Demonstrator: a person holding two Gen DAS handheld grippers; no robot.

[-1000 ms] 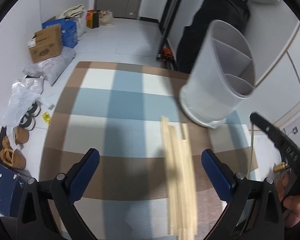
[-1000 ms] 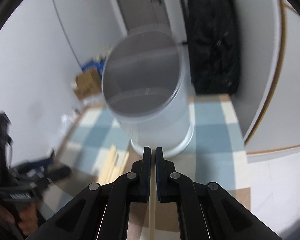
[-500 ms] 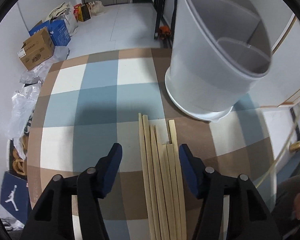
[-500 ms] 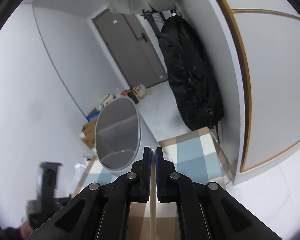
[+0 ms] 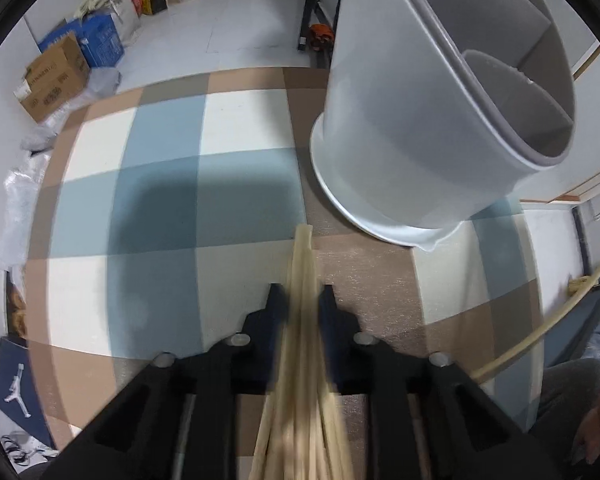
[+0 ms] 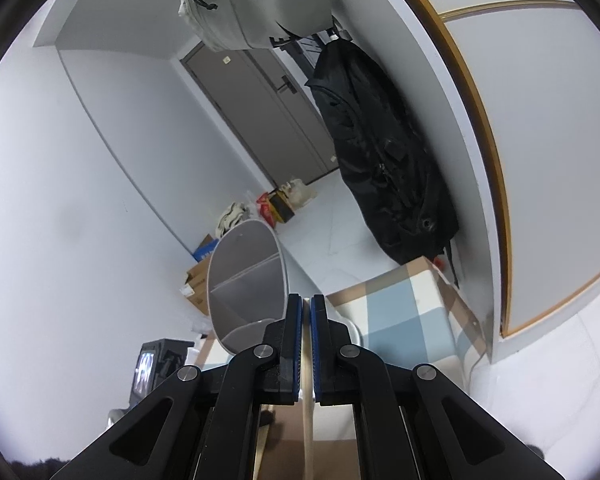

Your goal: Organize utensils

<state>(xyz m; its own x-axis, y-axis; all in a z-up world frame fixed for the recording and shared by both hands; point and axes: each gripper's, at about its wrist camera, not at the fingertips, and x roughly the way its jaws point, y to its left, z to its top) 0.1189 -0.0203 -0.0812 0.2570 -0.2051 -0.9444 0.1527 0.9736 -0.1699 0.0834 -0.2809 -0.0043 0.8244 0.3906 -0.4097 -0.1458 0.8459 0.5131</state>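
Several pale wooden chopsticks [image 5: 302,252] lie in a bundle on the checked cloth, pointing toward the grey divided utensil holder [image 5: 420,140]. My left gripper [image 5: 302,292] points steeply down over them, its jaws closing, and the pads press on both sides of the bundle. My right gripper [image 6: 305,300] is shut on a single chopstick [image 6: 307,432] and is raised beside the holder [image 6: 244,280]. That same chopstick [image 5: 540,332] crosses the right edge of the left wrist view. The holder's compartments look empty.
The checked blue, white and brown cloth [image 5: 160,200] covers the table. On the floor beyond are cardboard boxes [image 5: 56,76] and bags. A dark blue shoe box [image 5: 16,380] sits at the left. A black bag [image 6: 380,160] hangs on the wall.
My left gripper came down over the chopsticks and its jaws closed from wide open, gathering the spread sticks into a bundle. My right gripper tilted up and away from the holder.
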